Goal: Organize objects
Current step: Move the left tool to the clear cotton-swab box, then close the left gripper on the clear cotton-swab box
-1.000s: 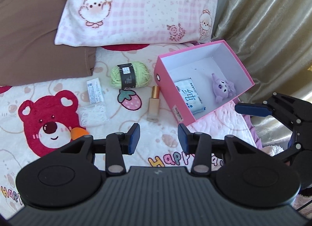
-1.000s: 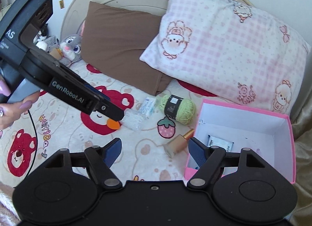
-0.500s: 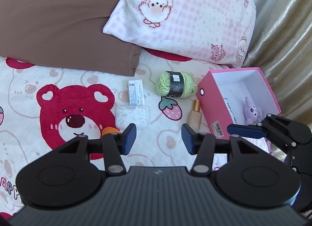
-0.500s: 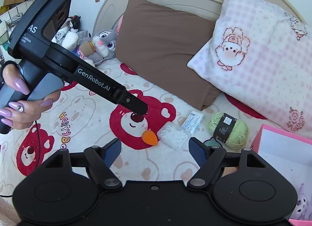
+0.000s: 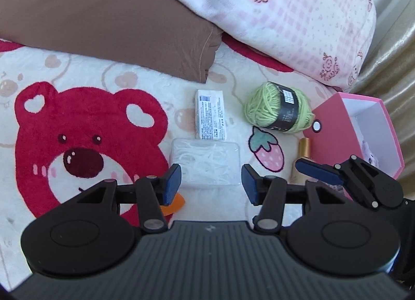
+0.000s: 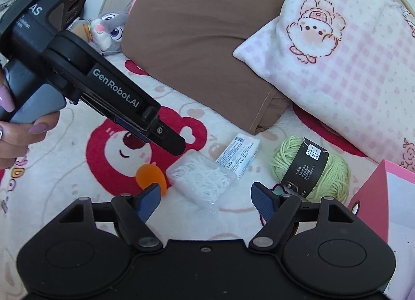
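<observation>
A clear packet of white floss picks [image 5: 206, 162] lies on the bear-print blanket, just beyond my left gripper [image 5: 210, 183]. That gripper is open and hangs above the packet with nothing pressed between its pads. An orange teardrop sponge [image 6: 151, 175] lies beside the packet. A white labelled packet [image 5: 210, 118], a green yarn ball [image 5: 272, 111] and a gold bottle [image 5: 303, 149] lie near the pink box [image 5: 326, 123], which holds a purple plush. My right gripper [image 6: 206, 196] stands wide open over the floss packet [image 6: 202, 178], empty. In that view the left gripper [image 6: 173, 144] reaches in from the left.
A brown pillow [image 5: 116, 15] and a pink checked pillow [image 5: 285, 15] lie at the bed's head. A grey bunny plush [image 6: 109, 30] sits at the far left by the headboard. A gold curtain [image 5: 389, 66] hangs at the right, past the box. A hand [image 6: 15, 131] holds the left gripper's handle.
Both grippers have sunk toward the blanket and swung left, away from the pink box and toward the floss packet. The left jaws have widened a little.
</observation>
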Demonstrator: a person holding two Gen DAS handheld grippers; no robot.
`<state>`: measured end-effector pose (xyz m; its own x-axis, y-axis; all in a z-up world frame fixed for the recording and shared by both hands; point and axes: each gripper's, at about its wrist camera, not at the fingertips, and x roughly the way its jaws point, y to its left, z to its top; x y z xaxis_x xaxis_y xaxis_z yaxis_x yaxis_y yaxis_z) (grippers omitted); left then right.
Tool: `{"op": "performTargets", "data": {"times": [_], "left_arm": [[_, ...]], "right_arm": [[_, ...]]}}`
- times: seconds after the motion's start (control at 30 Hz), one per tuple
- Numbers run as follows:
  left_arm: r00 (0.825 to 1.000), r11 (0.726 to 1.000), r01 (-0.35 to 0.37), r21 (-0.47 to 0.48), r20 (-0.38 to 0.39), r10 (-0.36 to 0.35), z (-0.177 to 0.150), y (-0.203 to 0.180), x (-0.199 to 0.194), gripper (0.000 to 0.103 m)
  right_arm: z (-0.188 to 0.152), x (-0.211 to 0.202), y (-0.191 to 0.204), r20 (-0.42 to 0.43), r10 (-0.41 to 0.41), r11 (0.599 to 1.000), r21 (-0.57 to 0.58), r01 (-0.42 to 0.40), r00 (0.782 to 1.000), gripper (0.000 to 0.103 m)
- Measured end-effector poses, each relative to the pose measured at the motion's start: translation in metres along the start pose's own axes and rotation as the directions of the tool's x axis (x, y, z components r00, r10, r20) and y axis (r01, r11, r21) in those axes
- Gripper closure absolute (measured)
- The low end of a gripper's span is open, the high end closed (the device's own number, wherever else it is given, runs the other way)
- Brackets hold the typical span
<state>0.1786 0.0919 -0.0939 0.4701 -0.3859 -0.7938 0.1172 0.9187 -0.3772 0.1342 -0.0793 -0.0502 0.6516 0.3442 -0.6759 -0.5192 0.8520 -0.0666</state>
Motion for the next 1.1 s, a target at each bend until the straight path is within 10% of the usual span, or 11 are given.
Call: {"op": "performTargets", "data": {"times": [0.37,0.47,0.77,1.1], "left_arm": [[1.0,0.995,0.023,-0.102,0.02,-0.021,-0.007,0.03,0.064,0.056],[0.999,0.995,0.043,-0.085,0.017,-0.042,-0.009,0.028,0.065,0.063],[0.984,0.98,0.151,-0.131,-0.069,-0.161,-0.015,0.003,0.06,0.064],[0.986,0.994,0.083,-0.077,-0.141,-0.093,-0.043,-0.038,0.069,0.064]], "right_arm": [[-0.017,0.063,-0.006,-0.046,0.012,0.996,0.089,-0.008,0.999,0.026],[-0.019,0.071,-0.008,-0.065,0.017,0.994,0.107,-0.01,0.998,0.041],[-0.027,0.053,-0.017,-0.128,-0.014,0.984,0.172,0.036,0.992,0.022],[-0.059,0.036,-0.021,-0.104,0.011,0.978,0.21,0.011,0.994,0.007]]}}
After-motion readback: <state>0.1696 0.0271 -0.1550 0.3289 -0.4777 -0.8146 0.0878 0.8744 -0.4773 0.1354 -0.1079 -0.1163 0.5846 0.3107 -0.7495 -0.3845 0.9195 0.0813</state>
